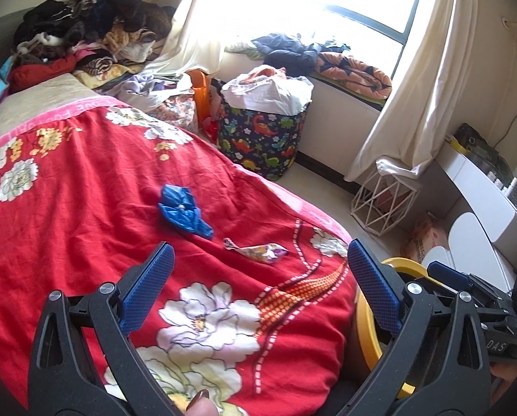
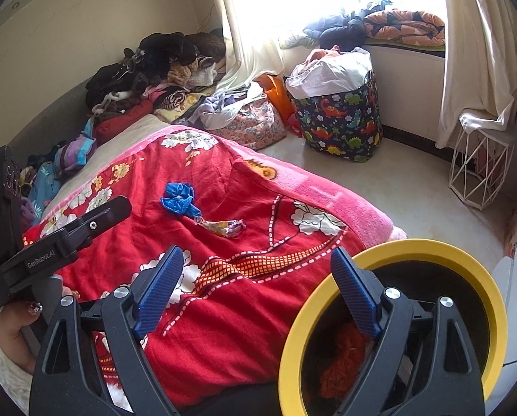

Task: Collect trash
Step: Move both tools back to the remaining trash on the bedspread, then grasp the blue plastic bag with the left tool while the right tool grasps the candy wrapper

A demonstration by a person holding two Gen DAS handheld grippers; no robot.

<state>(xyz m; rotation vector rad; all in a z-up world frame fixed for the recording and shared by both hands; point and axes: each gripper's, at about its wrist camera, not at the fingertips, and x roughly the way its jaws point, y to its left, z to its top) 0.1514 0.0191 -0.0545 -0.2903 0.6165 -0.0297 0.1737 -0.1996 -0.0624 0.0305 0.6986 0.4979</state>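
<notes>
Two scraps of trash lie on the red floral bedspread (image 1: 85, 208) as I lean in with both tools. My left gripper (image 1: 258, 277) hangs above the cover with its fingers spread wide and nothing between them, lined up toward the crumpled blue wrapper (image 1: 182, 213) and the crinkled foil wrapper (image 1: 258, 251) just beside it. My right gripper (image 2: 258, 277) is equally wide and empty, poised partly over the yellow-rimmed bin (image 2: 414, 246) that stands against the bed's near edge. The bin sits close, I judge, so each piece needs only a short carry. Something orange-red already lies at its bottom. Both wrappers rest untouched, well clear of either pair of fingers.
</notes>
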